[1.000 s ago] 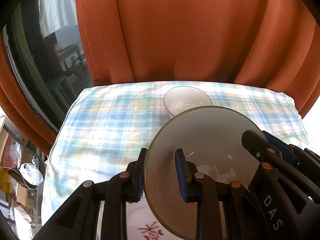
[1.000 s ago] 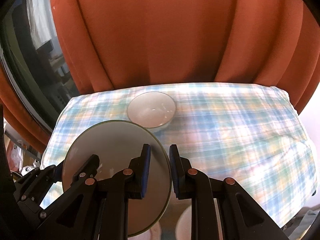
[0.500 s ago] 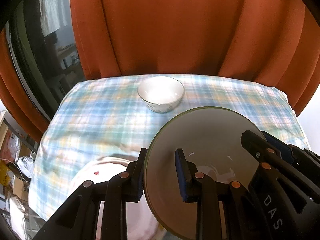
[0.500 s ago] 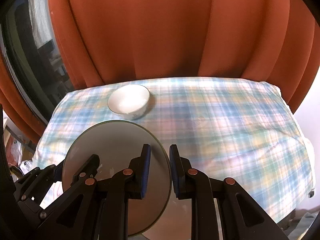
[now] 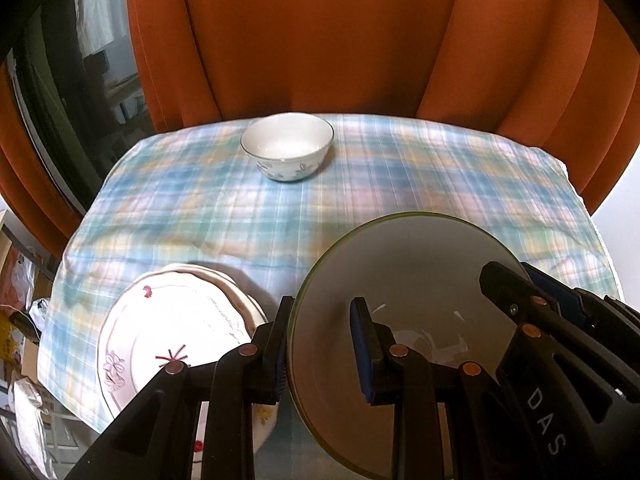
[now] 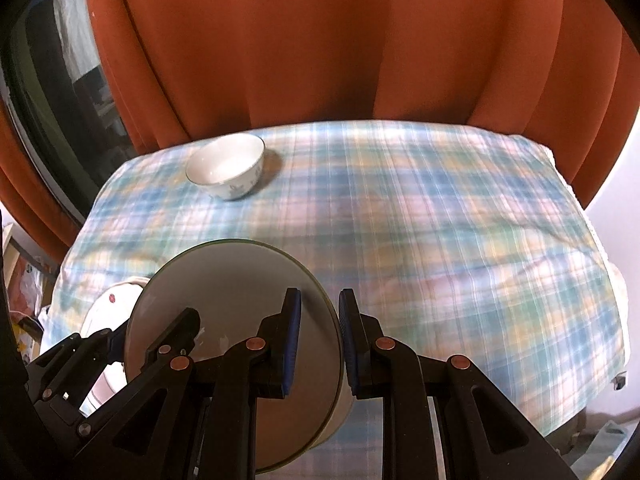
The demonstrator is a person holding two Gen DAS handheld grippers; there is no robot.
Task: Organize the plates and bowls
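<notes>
A round grey dish with a thin green rim (image 5: 420, 280) (image 6: 236, 288) hangs over the near part of the table, carried by both grippers. My left gripper (image 5: 322, 308) is shut on its left rim, one pad inside and one outside. My right gripper (image 6: 320, 296) is shut on its right rim the same way. A white bowl with a blue floral print (image 5: 287, 152) (image 6: 226, 166) stands at the far side of the table. A stack of white plates with pink flowers (image 5: 172, 328) (image 6: 108, 304) lies just left of the dish, partly hidden by the fingers.
A blue, pink and yellow plaid cloth (image 5: 400, 180) (image 6: 440, 220) covers the table. Orange curtains (image 5: 320, 40) hang right behind it. A dark window (image 5: 60, 100) is at the left, with bags and clutter (image 5: 20, 292) below the table's left edge.
Both grippers drew back toward the near edge with the dish, so the floral bowl now sits farther away. The stack of flowered plates came into view at the lower left.
</notes>
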